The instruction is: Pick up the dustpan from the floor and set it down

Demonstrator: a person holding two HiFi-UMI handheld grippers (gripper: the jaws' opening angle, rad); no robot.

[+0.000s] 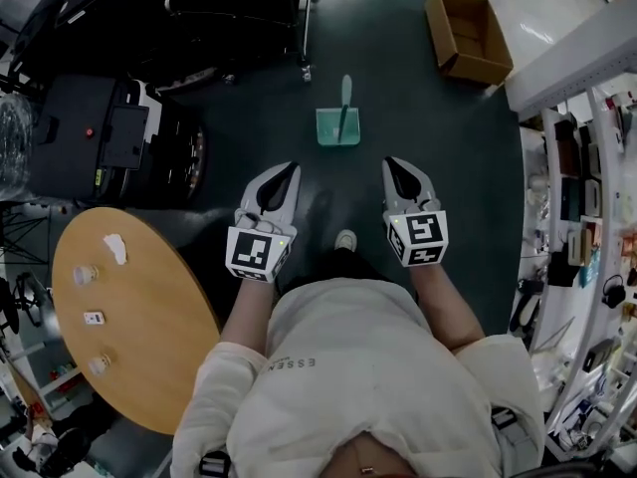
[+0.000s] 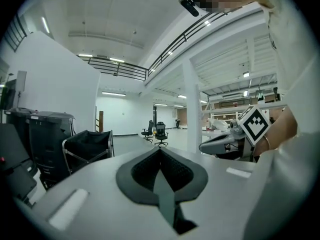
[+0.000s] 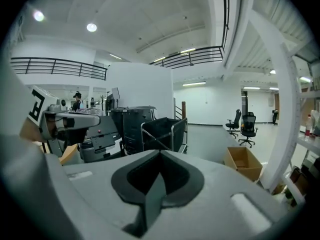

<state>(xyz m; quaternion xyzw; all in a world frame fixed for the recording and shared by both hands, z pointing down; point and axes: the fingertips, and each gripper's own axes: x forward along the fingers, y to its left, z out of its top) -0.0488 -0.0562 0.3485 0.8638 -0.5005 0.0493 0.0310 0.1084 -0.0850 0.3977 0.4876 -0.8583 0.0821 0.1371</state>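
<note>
Holding left gripper (image 1: 288, 171) and right gripper (image 1: 394, 168) side by side, jaws pressed together on nothing.
Noted ahead, well apart from both: teal dustpan (image 1: 337, 127) flat on dark floor (image 1: 410, 88), handle (image 1: 345, 92) pointing away; farther right, open cardboard box (image 1: 468, 36).

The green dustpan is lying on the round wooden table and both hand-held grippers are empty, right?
No. The dustpan lies on the dark floor, not on the round wooden table, as the head view shows. The left hand-held gripper and right hand-held gripper are indeed empty.
</note>
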